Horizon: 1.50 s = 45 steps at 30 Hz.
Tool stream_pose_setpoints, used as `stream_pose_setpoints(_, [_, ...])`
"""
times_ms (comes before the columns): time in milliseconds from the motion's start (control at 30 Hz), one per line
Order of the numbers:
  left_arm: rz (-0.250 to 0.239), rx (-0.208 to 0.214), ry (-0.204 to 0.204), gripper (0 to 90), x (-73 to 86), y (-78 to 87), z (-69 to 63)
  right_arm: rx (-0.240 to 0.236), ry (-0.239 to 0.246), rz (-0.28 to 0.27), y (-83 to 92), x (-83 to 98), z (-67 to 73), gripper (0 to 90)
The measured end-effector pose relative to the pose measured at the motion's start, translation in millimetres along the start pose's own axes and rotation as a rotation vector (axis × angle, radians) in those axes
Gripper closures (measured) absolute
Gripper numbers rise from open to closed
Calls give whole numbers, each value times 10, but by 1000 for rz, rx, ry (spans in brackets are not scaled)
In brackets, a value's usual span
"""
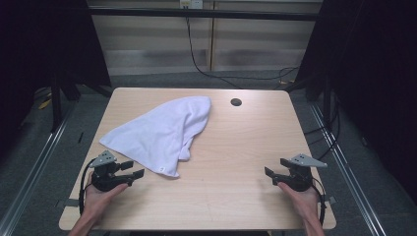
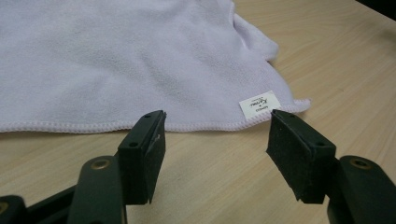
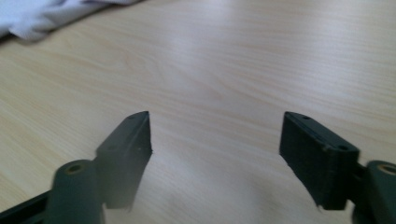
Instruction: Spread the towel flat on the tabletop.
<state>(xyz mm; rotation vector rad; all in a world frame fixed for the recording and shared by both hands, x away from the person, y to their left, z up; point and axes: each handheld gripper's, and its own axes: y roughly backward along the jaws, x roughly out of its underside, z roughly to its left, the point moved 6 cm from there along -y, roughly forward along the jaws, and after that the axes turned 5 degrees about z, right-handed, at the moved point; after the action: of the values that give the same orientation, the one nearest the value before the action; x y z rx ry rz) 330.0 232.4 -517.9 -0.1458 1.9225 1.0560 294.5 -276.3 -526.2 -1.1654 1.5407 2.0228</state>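
Light wood-grain table [image 1: 231, 162] with a small round dark grommet hole [image 1: 236, 102] near its far edge. A white fleece cloth [image 1: 162, 132] lies loosely bunched on the left half of the table, running from a rounded fold at the far middle to a corner near the front left. The cloth is flat on the surface, and nothing holds it.

Left gripper [image 1: 134, 173], black, two-jaw, with a grey three-cornered plate on top: held in the person's left hand [image 1: 101, 194] at the front left of the table, jaws pointing toward the cloth. In the left gripper view the left gripper [image 2: 215, 135] has its jaws standing wide apart with nothing between them. The cloth's stitched hem [image 2: 93, 127] lies just ahead of the jaw tips, not touching them. A small white sewn label [image 2: 259, 103] sits at the near corner of the cloth, just beyond the right-hand jaw.

Right gripper [image 1: 273, 172], same build: held in the person's right hand [image 1: 305, 196] at the front right, well apart from the cloth. In the right gripper view the right gripper [image 3: 217, 126] is spread wide over bare wood, gripping nothing. A bit of the cloth [image 3: 42, 16] shows far off at the upper left.
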Motion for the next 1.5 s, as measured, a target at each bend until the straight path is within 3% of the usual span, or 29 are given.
stream_pose_setpoints(133, [0, -4, -4, 369, -6, 0, -2, -37, -16, -2, 15, 34, -17, 319])
stream_pose_setpoints(267, [-9, -19, 14, 369, -50, -45, -13, -117, -50, 9, 25, 37, 51, 377])
stream_pose_setpoints(367, [-20, -14, -11, 370, -145, -68, -52, -147, -59, 10, 40, 18, 106, 380])
stream_pose_setpoints(433, [-14, -9, -28, 372, -180, -82, -89, -121, -58, -6, 61, -1, 138, 361])
stream_pose_setpoints(567, [-10, 15, -62, 374, -260, -116, -147, -160, -39, -16, 81, -41, 272, 350])
stream_pose_setpoints(867, [-28, 54, -77, 429, -506, -229, -128, -222, 5, -26, 28, -148, 502, 347])
stream_pose_setpoints(900, [-32, 75, -87, 439, -538, -266, -143, -228, 12, -25, 18, -157, 534, 347])
stream_pose_setpoints(1000, [-4, 79, -86, 450, -514, -346, -148, -235, 20, -14, 3, -150, 573, 344])
stream_pose_setpoints(1067, [58, 60, -104, 448, -446, -524, -145, -243, 24, -8, -4, -144, 583, 341])
stream_pose_setpoints(1200, [97, 67, -77, 408, -403, -721, -142, -242, 26, -2, -21, -137, 582, 339])
stream_pose_setpoints(1267, [152, 69, -112, 388, -345, -854, -211, -246, 29, 12, -43, -123, 593, 337])
stream_pose_setpoints(1367, [165, 51, -140, 386, -309, -899, -233, -246, 32, 19, -58, -111, 600, 332])
stream_pose_setpoints(1400, [171, 31, -171, 380, -303, -905, -253, -249, 36, 25, -70, -101, 612, 332])
stream_pose_setpoints(1467, [176, 14, -182, 427, -299, -904, -264, -245, 37, 35, -102, -88, 620, 328])
stream_pose_setpoints(1500, [183, -2, -206, 427, -297, -896, -267, -245, 37, 35, -102, -88, 620, 328])
